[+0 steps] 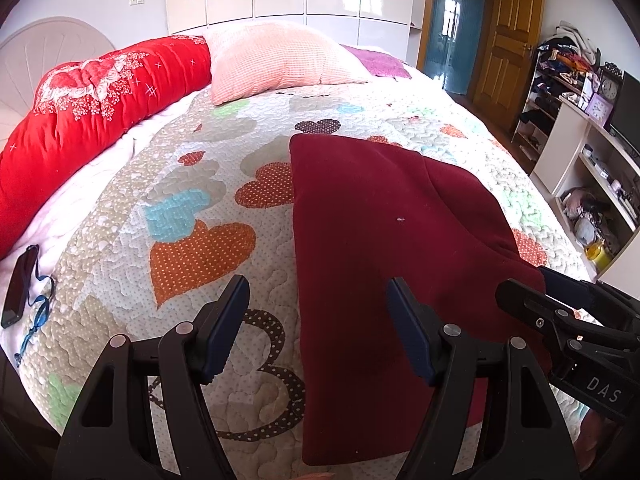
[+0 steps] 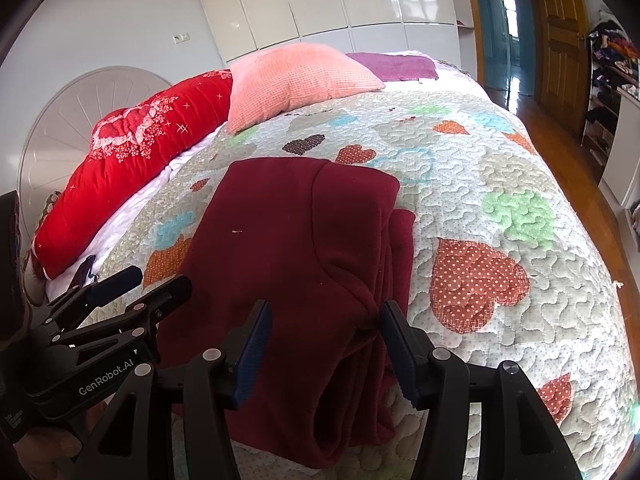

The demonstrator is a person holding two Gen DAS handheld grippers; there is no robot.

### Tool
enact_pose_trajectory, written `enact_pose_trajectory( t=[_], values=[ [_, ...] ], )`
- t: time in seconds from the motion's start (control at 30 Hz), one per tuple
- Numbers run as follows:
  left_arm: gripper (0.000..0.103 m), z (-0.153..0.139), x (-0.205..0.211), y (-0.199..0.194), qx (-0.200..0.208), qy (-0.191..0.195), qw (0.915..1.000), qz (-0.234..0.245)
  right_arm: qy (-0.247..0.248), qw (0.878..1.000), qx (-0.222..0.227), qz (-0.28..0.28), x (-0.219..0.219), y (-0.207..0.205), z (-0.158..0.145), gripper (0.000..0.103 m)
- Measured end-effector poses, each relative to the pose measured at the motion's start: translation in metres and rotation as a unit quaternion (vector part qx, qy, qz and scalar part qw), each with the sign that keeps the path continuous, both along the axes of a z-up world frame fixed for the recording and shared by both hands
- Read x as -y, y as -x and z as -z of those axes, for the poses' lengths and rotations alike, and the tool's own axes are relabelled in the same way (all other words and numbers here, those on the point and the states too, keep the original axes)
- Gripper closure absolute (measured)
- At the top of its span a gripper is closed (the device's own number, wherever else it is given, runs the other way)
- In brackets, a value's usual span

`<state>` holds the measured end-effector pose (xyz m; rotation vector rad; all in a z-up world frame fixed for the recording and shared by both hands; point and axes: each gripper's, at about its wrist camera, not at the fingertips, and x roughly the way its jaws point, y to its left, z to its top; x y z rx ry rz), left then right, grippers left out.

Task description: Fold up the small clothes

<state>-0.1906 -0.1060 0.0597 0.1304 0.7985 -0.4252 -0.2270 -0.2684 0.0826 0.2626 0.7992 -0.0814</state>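
A dark red fleece garment (image 1: 384, 240) lies folded lengthwise on the heart-patterned quilt (image 1: 192, 208). It also shows in the right wrist view (image 2: 296, 256), with bunched layered folds along its right edge. My left gripper (image 1: 318, 320) is open and empty, its jaws straddling the garment's left edge near the front. My right gripper (image 2: 324, 344) is open and empty, hovering over the garment's near right part. The right gripper shows at the right in the left wrist view (image 1: 560, 312). The left gripper shows at the left in the right wrist view (image 2: 132, 284).
A red floral duvet (image 1: 92, 108) and a pink pillow (image 1: 276, 60) lie at the head of the bed. A phone (image 1: 18, 288) and blue goggles (image 1: 38, 312) lie at the left edge. Shelves with clutter (image 1: 592, 152) stand right of the bed.
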Motion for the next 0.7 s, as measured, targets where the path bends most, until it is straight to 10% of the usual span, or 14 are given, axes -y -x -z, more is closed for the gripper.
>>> enact_pose_trajectory(
  t=[0.7],
  values=[
    [0.032,0.0024,-0.0002,-0.0060,0.002,0.002,1.0000,-0.005,0.000,1.000,-0.007,-0.008,-0.0020,-0.0083,0.0038,0.044]
  ],
)
